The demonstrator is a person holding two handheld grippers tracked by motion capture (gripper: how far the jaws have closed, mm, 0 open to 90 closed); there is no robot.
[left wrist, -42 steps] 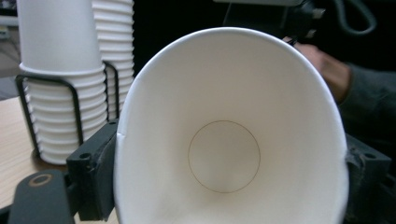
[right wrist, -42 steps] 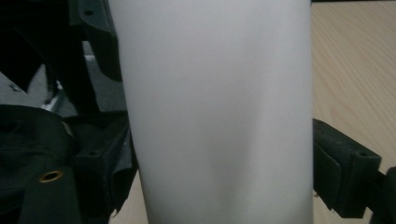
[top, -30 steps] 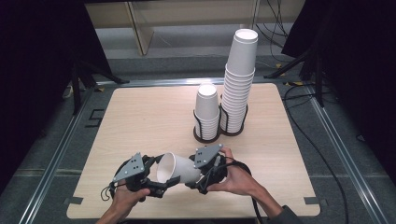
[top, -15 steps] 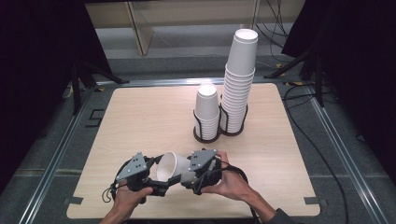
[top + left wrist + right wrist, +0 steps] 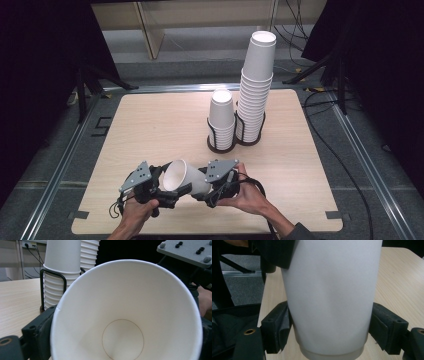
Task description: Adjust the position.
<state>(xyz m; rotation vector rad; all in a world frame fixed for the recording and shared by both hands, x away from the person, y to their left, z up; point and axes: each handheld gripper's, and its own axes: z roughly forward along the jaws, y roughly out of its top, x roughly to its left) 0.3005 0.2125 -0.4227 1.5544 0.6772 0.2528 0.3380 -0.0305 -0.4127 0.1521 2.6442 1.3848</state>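
A single white paper cup [image 5: 185, 177] lies on its side in the air between both grippers, just above the table's front edge. In the right gripper view, my right gripper [image 5: 329, 335] is shut on the cup [image 5: 329, 297] near its base, with a pad pressed on each side. The cup's open mouth [image 5: 125, 315] faces my left gripper [image 5: 122, 340]. Its jaws have just been opening and now stand either side of the rim without squeezing it. From above, the left gripper [image 5: 172, 192] and the right gripper [image 5: 204, 190] point toward each other.
Two black wire holders stand at the back middle of the wooden table [image 5: 150, 125]. One holds a short cup stack [image 5: 221, 120], the other a tall stack [image 5: 255, 90]. Metal rails frame the table. Cables trail on the floor at the right.
The cup and both hands stay at nearly the same spot near the front edge. No clear shift shows from above.
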